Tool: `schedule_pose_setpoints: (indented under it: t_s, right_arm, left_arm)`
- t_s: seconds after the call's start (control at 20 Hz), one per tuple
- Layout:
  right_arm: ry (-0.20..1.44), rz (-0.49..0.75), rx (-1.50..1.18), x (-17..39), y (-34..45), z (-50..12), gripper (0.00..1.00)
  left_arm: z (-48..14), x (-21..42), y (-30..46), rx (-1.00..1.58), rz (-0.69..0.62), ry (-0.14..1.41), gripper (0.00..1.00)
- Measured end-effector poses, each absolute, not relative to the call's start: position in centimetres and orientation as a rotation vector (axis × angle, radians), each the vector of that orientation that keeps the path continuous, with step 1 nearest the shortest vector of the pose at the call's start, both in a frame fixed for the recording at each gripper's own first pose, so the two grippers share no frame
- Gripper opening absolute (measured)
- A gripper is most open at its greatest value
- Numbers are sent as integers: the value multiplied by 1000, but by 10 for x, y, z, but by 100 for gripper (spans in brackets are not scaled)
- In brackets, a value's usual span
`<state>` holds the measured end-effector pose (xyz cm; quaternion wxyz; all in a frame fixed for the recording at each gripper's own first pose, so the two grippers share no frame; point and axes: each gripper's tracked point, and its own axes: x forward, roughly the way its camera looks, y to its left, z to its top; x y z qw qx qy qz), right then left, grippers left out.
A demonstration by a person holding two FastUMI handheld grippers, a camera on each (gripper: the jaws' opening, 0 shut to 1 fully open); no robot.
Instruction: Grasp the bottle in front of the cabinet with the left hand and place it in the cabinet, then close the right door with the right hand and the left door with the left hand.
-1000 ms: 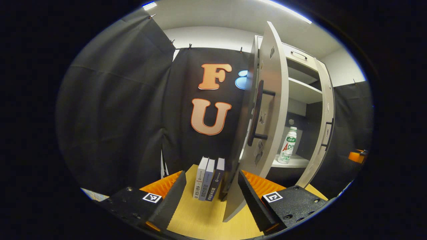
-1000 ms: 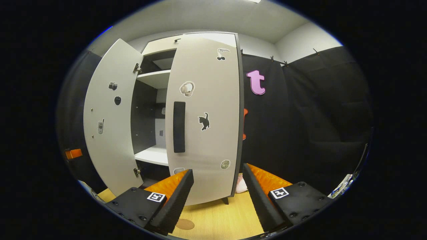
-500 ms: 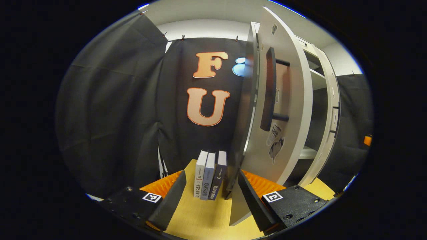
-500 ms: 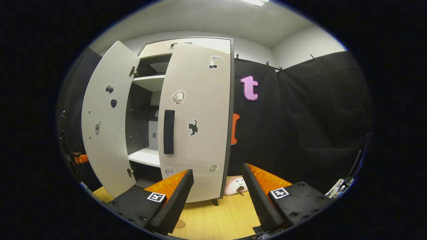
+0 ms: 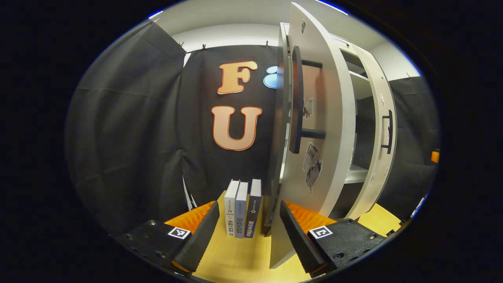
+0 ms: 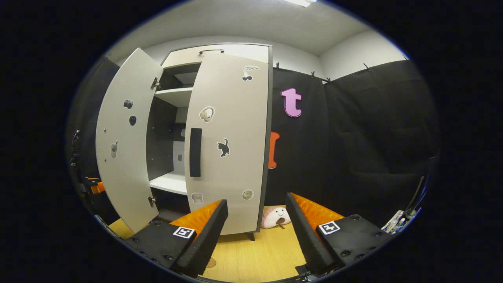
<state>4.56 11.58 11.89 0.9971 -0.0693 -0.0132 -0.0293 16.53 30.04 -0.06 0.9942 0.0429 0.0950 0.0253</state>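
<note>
Closing the left door (image 5: 334, 118) is the step that looks in hand, and the risk sits with the left gripper (image 5: 246, 232): its fingers are spread apart, grasping nothing, with the door's lower edge standing just ahead of the right finger (image 5: 292, 232). If the push lands on that thin edge and not on the panel face, the finger may slide off, or the door may swing back out. Just left of the door stand three books (image 5: 241, 212) upright on the tabletop (image 5: 239, 259); a gripper drifting that way could knock them over.

In the right gripper view the left door hangs wide open at the left, the cabinet (image 6: 173, 118) interior shows as a narrow gap, and the right door (image 6: 228, 149) appears almost shut, though a sliver may remain; a door left ajar could foul the other one as it swings in. The right gripper (image 6: 255, 232) has its fingers released and empty, held back from the door front. A small plush toy (image 6: 275, 217) lies on the tabletop just beside the cabinet's right foot.

The bottle is judged to be inside the cabinet, but both doors screen the lower shelf (image 6: 169, 182), so I cannot confirm it. The left door's bottom corner is hidden behind the left gripper's right finger.
</note>
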Motion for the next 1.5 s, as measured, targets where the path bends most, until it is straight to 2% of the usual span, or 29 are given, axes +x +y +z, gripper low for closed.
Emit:
schedule_pose_setpoints:
  t_s: [0.05, 0.35, 0.4, 0.5, 0.7, 0.75, 0.8, 0.95, 1.0, 1.05, 1.4, 1.45, 1.5]
  right_arm:
    - [-25, -57, -137, 46, 116, 119, 98]
    - [-36, -52, -156, 46, 108, 125, 98]
    - [-42, -53, -159, 47, 104, 129, 89]
    - [-56, -53, -163, 52, 95, 135, 89]
    - [-75, -36, -179, 71, 76, 145, 89]
    - [-74, -28, -181, 76, 72, 147, 89]
    - [-73, -20, -181, 81, 68, 149, 89]
    - [-71, -3, -180, 96, 54, 149, 89]
    - [-74, 1, -178, 100, 50, 151, 89]
    - [-78, 5, -176, 104, 46, 151, 89]
    - [-72, 7, -177, 118, 18, 150, 89]
    - [-73, 1, -176, 119, 13, 150, 98]
    - [-74, -7, -172, 121, 7, 149, 98]
  left_arm:
    - [-1, 166, 295, 87, 44, 190, 95]
    - [-10, 166, 261, 41, 4, 209, 94]
    - [-11, 168, 253, 40, -2, 210, 91]
    - [-14, 170, 238, 49, -14, 212, 94]
    - [-18, 177, 206, 64, -37, 204, 94]
    - [-18, 181, 201, 56, -28, 201, 90]
    - [-18, 185, 198, 50, -17, 199, 94]
    - [-17, 197, 189, 43, 7, 195, 94]
    - [-15, 199, 185, 45, 8, 192, 91]
    - [-15, 201, 182, 46, 11, 189, 94]
    - [-27, 228, 159, 48, 29, 202, 94]
    - [-30, 234, 154, 52, 23, 203, 90]
    - [-32, 240, 147, 54, 14, 205, 91]
